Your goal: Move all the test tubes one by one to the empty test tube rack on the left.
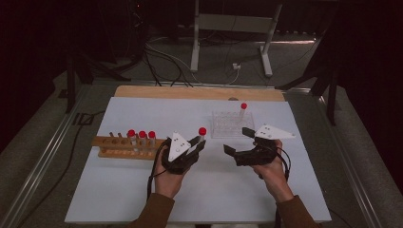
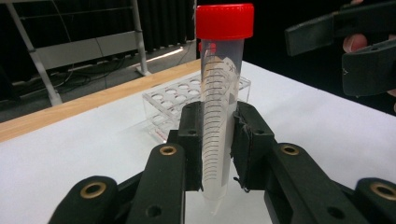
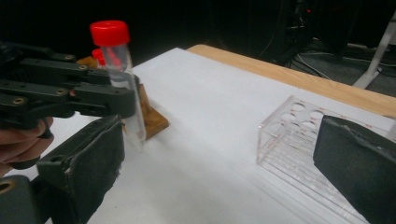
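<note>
My left gripper (image 1: pixel 198 142) is shut on a clear graduated tube with a red cap (image 1: pixel 202 131), holding it upright just above the white tabletop (image 1: pixel 142 190). The left gripper view has the pads (image 2: pixel 191 140) pressed on both sides of the tube (image 2: pixel 217 93). My right gripper (image 1: pixel 239 141) stands open a short way to the right, with nothing between its fingers (image 3: pixel 88 163). Its view looks across at the held tube (image 3: pixel 114 60). A clear plastic rack (image 1: pixel 228 124) behind the grippers holds one red-capped tube (image 1: pixel 243 106).
A wooden rack (image 1: pixel 119 148) at the left carries three red-capped tubes (image 1: pixel 141 135). The clear rack (image 3: pixel 299 135) lies between my right jaws' line of sight and the wooden table edge (image 1: pixel 199 92). Metal stand legs (image 1: pixel 195 47) and cables lie on the floor beyond.
</note>
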The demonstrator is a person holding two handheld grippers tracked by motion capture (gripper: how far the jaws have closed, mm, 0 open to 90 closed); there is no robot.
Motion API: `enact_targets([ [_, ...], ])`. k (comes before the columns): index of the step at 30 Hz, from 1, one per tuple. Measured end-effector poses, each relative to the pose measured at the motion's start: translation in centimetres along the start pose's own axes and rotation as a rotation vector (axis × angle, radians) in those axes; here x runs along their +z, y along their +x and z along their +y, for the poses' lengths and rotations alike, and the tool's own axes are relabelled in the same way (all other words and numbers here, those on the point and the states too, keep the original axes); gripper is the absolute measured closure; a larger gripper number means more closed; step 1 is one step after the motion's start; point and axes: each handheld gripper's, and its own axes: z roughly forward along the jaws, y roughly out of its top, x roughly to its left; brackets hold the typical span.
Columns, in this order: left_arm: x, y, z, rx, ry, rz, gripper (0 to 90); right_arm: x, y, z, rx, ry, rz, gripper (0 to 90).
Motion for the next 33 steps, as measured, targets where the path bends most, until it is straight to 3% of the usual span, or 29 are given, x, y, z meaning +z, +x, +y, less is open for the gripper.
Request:
enact_targets([
  [15, -1.3, 1.4, -0.2, -0.046, -0.024, -0.007, 76.0, -1.7, -1.8, -0.7, 0.046, -0.033, -0.056, 0.8],
  [18, -1.5, 1.9, -0.2, -0.058, -0.02, -0.004, 76.1, -2.0, -2.0, -0.7, 0.056, -0.038, -0.054, 0.8],
  [24, -2.4, 2.6, -0.2, -0.039, -0.014, 0.011, 76.0, -2.3, -2.2, -0.7, 0.061, -0.052, -0.055, 0.8],
  [33, -4.2, 4.3, 0.2, -0.052, -0.045, 0.038, 76.0, -2.6, -2.4, -0.7, 0.078, -0.069, -0.046, 0.8],
])
